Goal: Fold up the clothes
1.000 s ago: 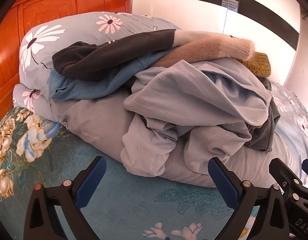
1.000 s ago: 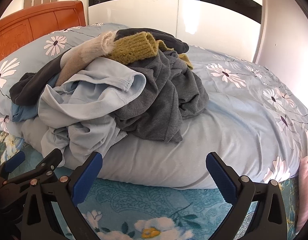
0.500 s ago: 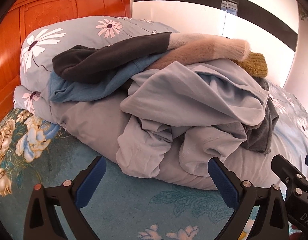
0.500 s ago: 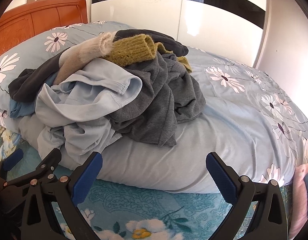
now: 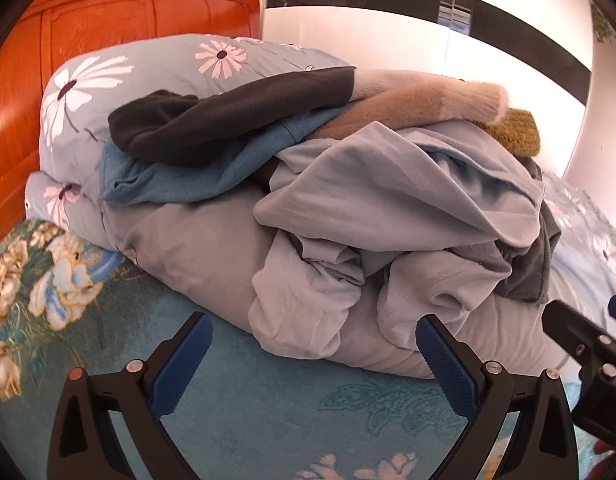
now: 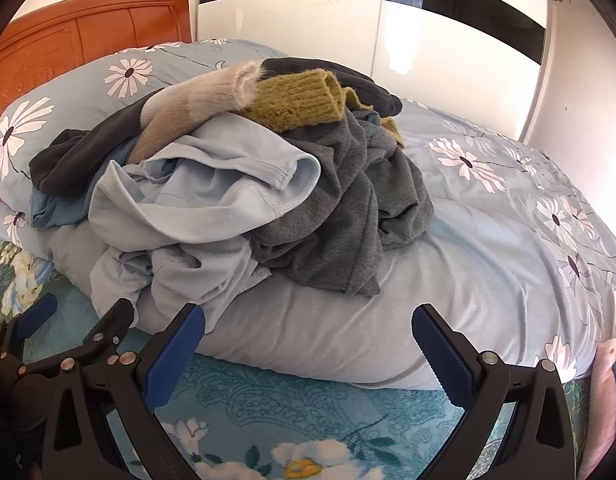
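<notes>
A heap of clothes lies on a folded light-blue quilt (image 6: 488, 264) on the bed. On the near side is a pale blue garment (image 5: 388, 208) (image 6: 196, 208). A dark grey one (image 6: 340, 216), an olive knit (image 6: 300, 100), a beige fuzzy sleeve (image 5: 428, 100) (image 6: 212, 96), a black sleeve (image 5: 228, 116) and a darker blue piece (image 5: 180, 176) lie around it. My left gripper (image 5: 314, 344) is open, just short of the pale blue garment. My right gripper (image 6: 308, 340) is open in front of the quilt's edge, holding nothing.
A teal floral bedspread (image 5: 248, 420) (image 6: 308, 408) covers the mattress below the grippers. An orange wooden headboard (image 5: 120, 28) (image 6: 68, 36) stands at the left, with flowered pillows (image 5: 108, 80) against it. White and black wardrobe doors (image 6: 428, 20) are behind. Something pink (image 6: 604, 380) lies at the right edge.
Both grippers have tilted or risen slightly, so the heap sits a little lower and nearer in both views. Both stay open and the clothes have not moved.
</notes>
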Tool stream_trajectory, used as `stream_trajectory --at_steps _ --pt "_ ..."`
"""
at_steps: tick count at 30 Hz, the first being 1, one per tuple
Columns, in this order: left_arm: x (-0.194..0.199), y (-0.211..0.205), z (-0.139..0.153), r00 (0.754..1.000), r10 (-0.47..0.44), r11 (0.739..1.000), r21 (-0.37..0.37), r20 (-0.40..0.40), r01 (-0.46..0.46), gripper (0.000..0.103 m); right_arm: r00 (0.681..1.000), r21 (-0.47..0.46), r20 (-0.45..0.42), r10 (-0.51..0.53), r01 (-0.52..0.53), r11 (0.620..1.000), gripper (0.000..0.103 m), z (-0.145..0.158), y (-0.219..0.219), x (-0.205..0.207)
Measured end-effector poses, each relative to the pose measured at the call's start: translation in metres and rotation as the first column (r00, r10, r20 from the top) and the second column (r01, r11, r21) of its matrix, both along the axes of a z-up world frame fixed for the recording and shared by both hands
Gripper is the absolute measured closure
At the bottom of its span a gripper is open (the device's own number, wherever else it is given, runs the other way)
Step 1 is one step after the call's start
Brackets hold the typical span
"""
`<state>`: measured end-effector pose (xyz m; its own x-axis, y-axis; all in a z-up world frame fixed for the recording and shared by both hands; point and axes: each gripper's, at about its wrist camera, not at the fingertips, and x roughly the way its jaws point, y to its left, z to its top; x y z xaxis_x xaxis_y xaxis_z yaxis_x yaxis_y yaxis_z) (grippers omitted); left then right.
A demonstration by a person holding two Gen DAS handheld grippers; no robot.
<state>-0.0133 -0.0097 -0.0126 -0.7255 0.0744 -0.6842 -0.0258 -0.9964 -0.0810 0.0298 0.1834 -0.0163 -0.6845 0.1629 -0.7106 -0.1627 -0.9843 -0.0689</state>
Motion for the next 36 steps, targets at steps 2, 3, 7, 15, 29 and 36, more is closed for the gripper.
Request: stream_trajectory --at_steps 2,3,7,15,29,36 --pt "0.002 0.0 -0.002 1.0 -0.018 1.0 -0.014 0.002 0.018 0.0 1.0 0.002 0.002 0.003 -0.003 1.0 0.0 0.0 -0.002 0.0" --pt "0.004 0.0 -0.003 1.0 -0.026 0.999 -0.021 0.003 0.026 0.0 1.0 0.004 0.002 0.005 -0.005 1.0 0.0 0.0 -0.002 -0.001" --pt "0.0 0.003 -0.006 0.999 -0.035 0.998 -0.052 0.012 0.035 0.0 1.0 0.005 -0.001 0.002 -0.002 1.0 0.0 0.002 -0.002 -0.001" --pt "0.0 -0.018 -0.001 1.0 -0.01 0.999 0.037 -0.006 0.01 0.0 1.0 0.009 0.011 0.004 -0.004 1.0 0.0 0.001 -0.003 -0.002" --pt "0.005 -0.027 -0.003 0.999 0.005 0.998 0.066 -0.037 -0.002 0.0 0.999 0.016 0.028 0.022 -0.023 1.0 0.0 -0.002 -0.01 -0.004" --pt "0.004 -0.033 -0.002 0.999 0.008 0.997 0.076 -0.044 -0.004 0.0 0.999 0.028 0.026 0.03 -0.031 0.999 0.0 0.001 -0.011 -0.008"
